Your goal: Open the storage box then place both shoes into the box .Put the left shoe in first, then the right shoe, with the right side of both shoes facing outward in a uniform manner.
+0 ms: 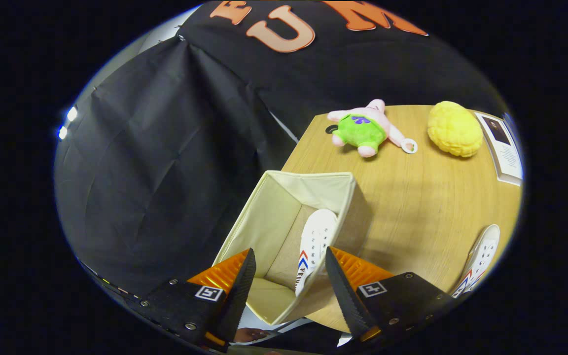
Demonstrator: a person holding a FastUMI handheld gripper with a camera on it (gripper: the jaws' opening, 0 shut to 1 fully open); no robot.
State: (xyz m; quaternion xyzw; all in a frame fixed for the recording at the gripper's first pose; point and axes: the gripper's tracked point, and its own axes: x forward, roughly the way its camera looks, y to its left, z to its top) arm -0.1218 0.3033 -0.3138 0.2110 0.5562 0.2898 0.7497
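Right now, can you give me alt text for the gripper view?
The open gripper hovers over the open storage box, where one white shoe leans against the inner wall. The second white shoe lies on the wooden table.

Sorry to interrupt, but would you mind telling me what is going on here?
A person is packing shoes into a storage box with a handheld gripper. The open fabric box stands at the table's edge with one white shoe inside against its wall. The gripper's fingers are open above the box, holding nothing. The second shoe lies on the table beside the box.
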